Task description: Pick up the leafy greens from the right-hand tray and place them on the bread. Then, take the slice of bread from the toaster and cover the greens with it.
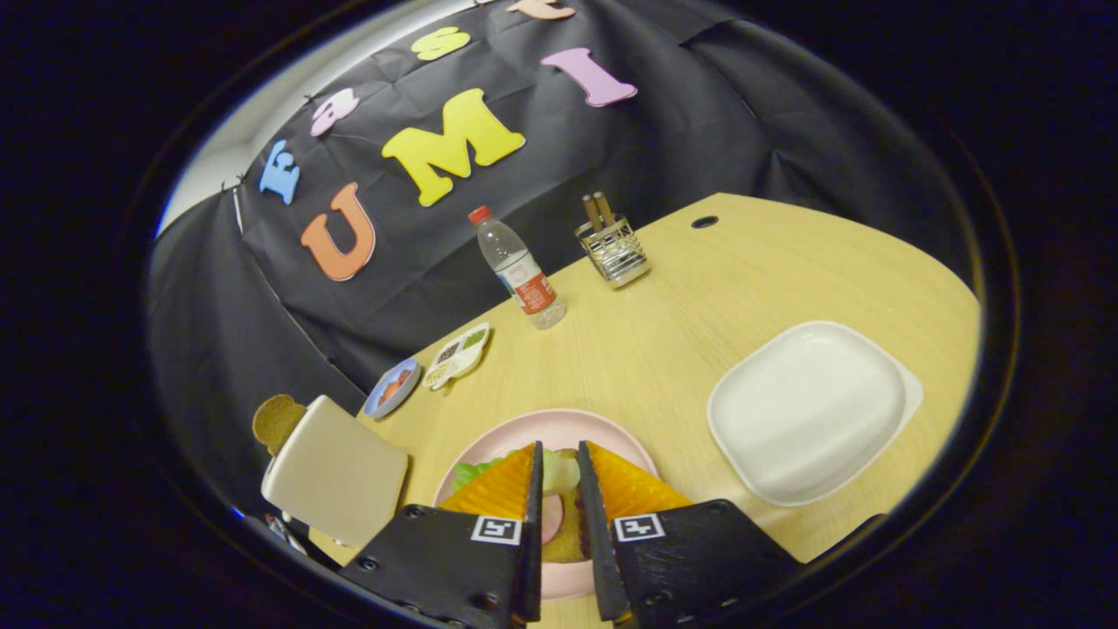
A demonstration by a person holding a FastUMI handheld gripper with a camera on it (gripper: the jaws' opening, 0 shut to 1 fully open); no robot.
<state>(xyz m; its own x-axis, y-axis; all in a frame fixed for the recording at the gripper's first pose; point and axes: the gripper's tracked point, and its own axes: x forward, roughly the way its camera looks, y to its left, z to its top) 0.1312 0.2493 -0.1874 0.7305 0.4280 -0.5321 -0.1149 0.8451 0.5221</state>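
My tongs [559, 472] point forward and down, tilted a little to one side. Their two fingers [534, 489] stand close together with only a narrow gap between the tips, and I cannot tell whether both press on anything.

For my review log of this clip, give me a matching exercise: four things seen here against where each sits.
Things:
1. bread slice
2. leafy greens
3. white tray
4. water bottle

Places:
A. on the pink plate, by the fingers of the nearly shut gripper
B. standing near the black cloth
C. poking out of the toaster
D. bare, right of the pink plate

Pairs: 1-C, 2-A, 3-D, 4-B
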